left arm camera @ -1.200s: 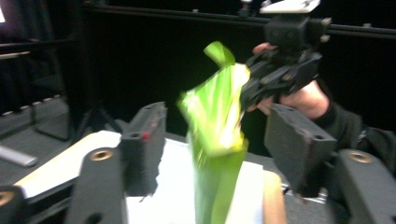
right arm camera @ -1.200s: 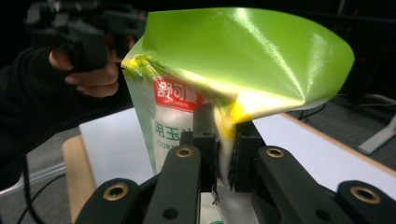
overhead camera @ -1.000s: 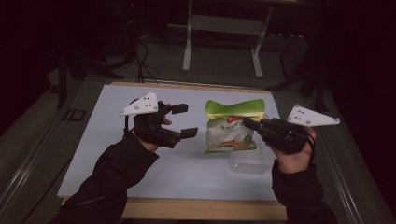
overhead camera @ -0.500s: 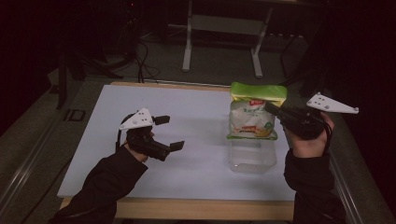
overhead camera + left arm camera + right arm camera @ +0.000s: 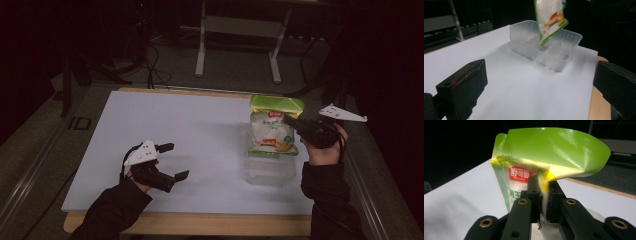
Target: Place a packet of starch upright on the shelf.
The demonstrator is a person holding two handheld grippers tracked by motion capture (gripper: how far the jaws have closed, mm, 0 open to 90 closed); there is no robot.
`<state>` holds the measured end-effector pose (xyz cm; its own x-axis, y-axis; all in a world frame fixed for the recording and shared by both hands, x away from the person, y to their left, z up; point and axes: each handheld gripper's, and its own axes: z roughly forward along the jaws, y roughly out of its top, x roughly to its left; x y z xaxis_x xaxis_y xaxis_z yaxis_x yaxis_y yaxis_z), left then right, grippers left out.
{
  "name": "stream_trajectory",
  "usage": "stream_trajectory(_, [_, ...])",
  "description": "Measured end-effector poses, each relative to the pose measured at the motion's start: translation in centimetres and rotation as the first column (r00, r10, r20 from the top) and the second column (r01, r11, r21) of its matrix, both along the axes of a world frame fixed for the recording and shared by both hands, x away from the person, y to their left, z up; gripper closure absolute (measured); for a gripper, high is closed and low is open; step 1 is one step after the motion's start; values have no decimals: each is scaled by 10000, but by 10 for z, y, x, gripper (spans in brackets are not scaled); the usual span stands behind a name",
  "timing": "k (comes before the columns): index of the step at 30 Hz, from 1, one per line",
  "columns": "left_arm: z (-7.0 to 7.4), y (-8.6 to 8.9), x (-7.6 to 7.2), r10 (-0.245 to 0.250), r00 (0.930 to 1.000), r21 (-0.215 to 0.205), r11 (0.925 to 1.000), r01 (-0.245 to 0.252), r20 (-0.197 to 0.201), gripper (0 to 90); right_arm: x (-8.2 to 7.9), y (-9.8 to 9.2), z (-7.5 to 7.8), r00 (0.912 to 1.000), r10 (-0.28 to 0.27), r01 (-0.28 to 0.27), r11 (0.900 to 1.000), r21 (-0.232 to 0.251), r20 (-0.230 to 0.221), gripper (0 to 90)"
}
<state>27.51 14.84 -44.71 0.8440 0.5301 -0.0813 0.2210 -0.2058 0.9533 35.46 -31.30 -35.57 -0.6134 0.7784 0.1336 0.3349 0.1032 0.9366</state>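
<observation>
A green and white snack bag (image 5: 273, 126) hangs upright in the air, pinched near its right edge by my right gripper (image 5: 292, 121), which is shut on it. In the right gripper view the bag (image 5: 529, 170) sits clamped between both jaws, its green top curling over. Its lower end (image 5: 550, 20) dangles just above a clear plastic tray (image 5: 270, 170), also seen as the ribbed tray (image 5: 564, 53) in the left gripper view. My left gripper (image 5: 173, 161) rests low at the near left of the white board, open, with nothing between its jaws.
The white board (image 5: 200, 130) covers the tabletop, with a wooden edge (image 5: 200, 224) along the near side. A metal stand (image 5: 237, 30) and cables lie on the dark floor beyond the table. Bare board lies between the two grippers.
My right gripper has lifted the bag off the board and carried it right, over the tray. My left gripper has let go of the bag and pulled back toward the near left.
</observation>
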Motion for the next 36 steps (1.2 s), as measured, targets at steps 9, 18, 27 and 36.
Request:
stream_trajectory(9, [-15, 1, -3, -28, 9999, -131, 9999, 26, -145, 0, 11, -2, -23, 9987, -179, 194, 9993, 315, -479, 842])
stream_trajectory(18, [-23, 0, -4, -101, 9996, -249, 9996, 94, -280, 0, 11, -10, -40, 9961, -399, 424, 9987, 298, -782, 842])
stream_trajectory(27, [-28, 3, -3, 22, 9992, -339, 9994, -35, -387, 0, 12, -12, -66, 9921, -322, 392, 9976, 565, -1209, 843])
stream_trajectory(36, [-29, 4, -2, 79, 9993, -274, 9996, -90, -378, 0, 10, -28, -93, 9840, -492, 599, 9965, 578, -1715, 844])
